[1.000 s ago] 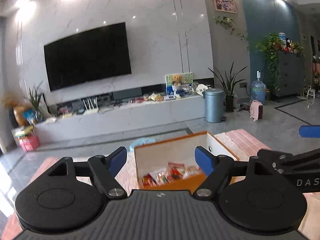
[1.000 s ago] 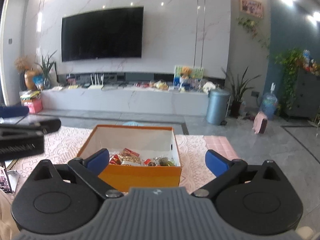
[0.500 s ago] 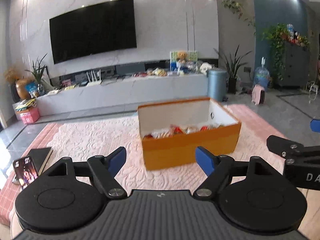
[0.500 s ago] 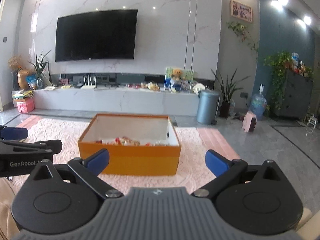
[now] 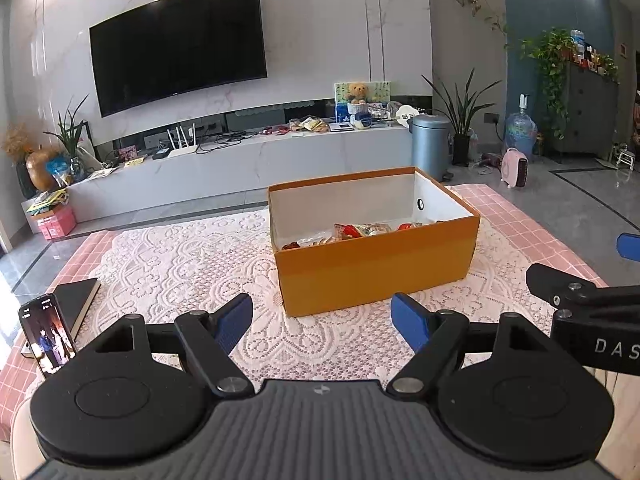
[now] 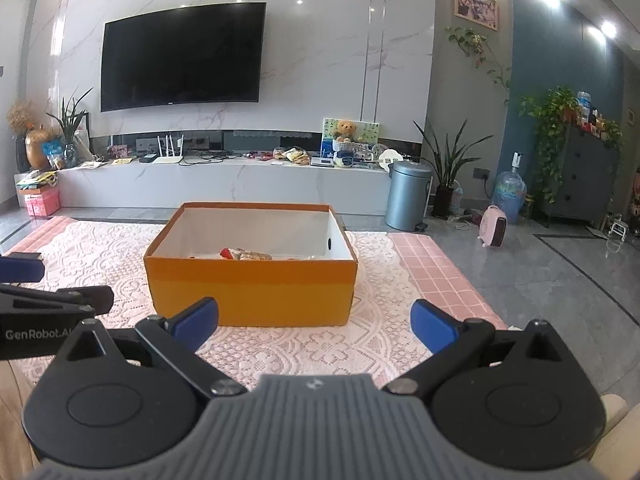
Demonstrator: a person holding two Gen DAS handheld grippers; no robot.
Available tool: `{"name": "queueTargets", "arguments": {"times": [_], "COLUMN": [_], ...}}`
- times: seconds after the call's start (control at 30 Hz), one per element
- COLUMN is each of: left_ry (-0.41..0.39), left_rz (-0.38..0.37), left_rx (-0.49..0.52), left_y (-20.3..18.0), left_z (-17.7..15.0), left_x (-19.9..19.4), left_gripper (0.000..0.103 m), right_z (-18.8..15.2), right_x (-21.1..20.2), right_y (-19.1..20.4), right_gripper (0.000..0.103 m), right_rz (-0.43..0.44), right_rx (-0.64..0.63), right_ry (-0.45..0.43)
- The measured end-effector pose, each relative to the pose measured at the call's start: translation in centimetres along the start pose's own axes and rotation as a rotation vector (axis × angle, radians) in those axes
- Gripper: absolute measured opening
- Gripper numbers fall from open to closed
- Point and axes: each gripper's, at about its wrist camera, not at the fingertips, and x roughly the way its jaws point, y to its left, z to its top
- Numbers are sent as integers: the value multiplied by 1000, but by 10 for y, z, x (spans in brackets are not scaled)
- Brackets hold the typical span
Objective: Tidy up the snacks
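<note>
Only left view shows phone [image 5: 47, 334] (book [image 5: 76, 304] beside), both grippers' fingers spread, empty.

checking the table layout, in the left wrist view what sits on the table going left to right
phone → black notebook → orange box holding the snacks → right gripper at the edge

A phone [image 5: 47, 334] leans beside a dark book [image 5: 76, 304] on the lace cloth [image 5: 192, 256] — television [image 5: 176, 44] beyond.
</note>
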Motion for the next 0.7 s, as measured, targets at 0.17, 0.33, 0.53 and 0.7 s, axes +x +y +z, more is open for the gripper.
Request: {"name": "queueTargets", "arguments": {"times": [0.17, 0.33, 0.53, 0.7], "left_ry": [-4, -4, -6, -11], "left_rz": [1, 2, 3, 2], "left_rx": [-2, -4, -4, -7], "left_y": [0, 3, 3, 4], "left_z": [2, 1, 1, 2], "left_x": [-1, -1, -2, -4], "left_gripper": [92, 92, 92, 92], "right_z": [0, 0, 2, 1], "right_x": [2, 2, 3, 5], "right_y": [1, 1, 0, -1], "right_gripper": [99, 99, 99, 99], "right_rz": [2, 4, 7, 3], "right_rx": [8, 8, 9, 12], "right_ry": [9, 11, 18, 18]}}
